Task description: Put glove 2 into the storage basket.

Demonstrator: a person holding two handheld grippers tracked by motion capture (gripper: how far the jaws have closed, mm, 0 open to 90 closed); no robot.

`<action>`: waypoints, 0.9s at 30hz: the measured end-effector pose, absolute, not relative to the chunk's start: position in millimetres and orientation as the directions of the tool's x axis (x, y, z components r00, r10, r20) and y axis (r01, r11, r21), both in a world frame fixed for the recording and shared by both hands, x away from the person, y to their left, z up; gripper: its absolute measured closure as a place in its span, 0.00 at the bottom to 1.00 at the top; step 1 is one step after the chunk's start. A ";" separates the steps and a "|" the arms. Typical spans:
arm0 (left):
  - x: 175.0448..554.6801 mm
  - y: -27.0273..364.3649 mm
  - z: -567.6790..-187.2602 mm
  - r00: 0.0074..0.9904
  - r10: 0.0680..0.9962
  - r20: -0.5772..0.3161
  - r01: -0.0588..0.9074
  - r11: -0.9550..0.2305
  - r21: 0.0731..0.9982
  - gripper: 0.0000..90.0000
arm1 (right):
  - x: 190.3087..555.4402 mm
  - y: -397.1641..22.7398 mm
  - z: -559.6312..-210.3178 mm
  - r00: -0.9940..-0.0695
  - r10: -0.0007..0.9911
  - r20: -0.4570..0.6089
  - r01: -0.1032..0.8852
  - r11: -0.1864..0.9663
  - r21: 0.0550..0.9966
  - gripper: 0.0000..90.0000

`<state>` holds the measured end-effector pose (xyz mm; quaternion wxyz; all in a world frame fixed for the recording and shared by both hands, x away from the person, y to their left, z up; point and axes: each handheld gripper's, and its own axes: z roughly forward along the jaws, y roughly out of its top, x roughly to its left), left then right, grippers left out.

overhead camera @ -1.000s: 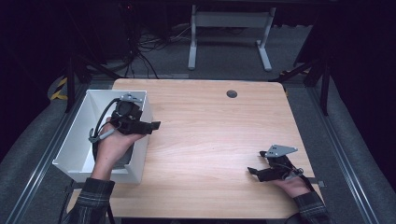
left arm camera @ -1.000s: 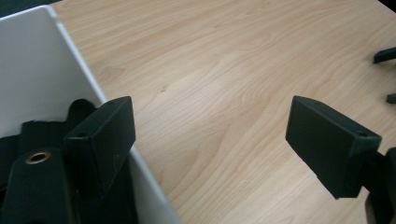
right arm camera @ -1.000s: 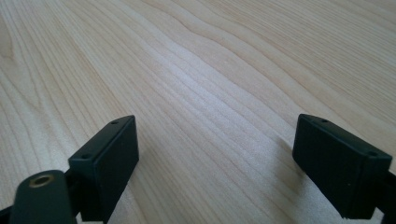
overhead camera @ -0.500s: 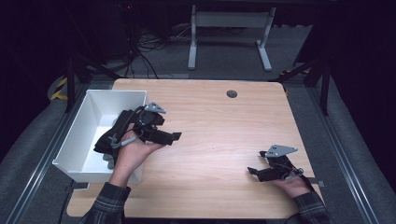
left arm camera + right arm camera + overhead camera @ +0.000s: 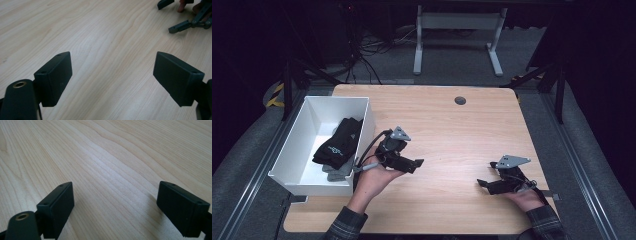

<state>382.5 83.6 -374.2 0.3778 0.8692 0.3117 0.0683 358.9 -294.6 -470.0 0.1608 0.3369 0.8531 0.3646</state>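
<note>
In the high view, dark socks [image 5: 338, 145] lie in the white bin [image 5: 297, 175] at left of the frame. Just right of it the left gripper [image 5: 416, 164] hovers over the desk [image 5: 452, 130], jaws apart and empty. At lower right, the right gripper [image 5: 482, 184] is likewise spread; the left gripper view catches it at upper right, and its own view confirms the gap.
</note>
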 end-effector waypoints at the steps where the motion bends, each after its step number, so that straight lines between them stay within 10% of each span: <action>1: 381.7 81.5 -376.8 0.799 0.588 -0.122 0.491 -0.522 0.698 0.18 | 358.9 -294.7 -470.0 -0.721 0.692 -0.029 0.457 0.507 0.730 0.16; 27: 362.5 33.4 -466.6 0.866 0.498 -0.048 0.405 -0.641 0.652 0.11 | 358.9 -294.6 -470.0 -0.721 0.692 -0.029 0.457 0.507 0.730 0.16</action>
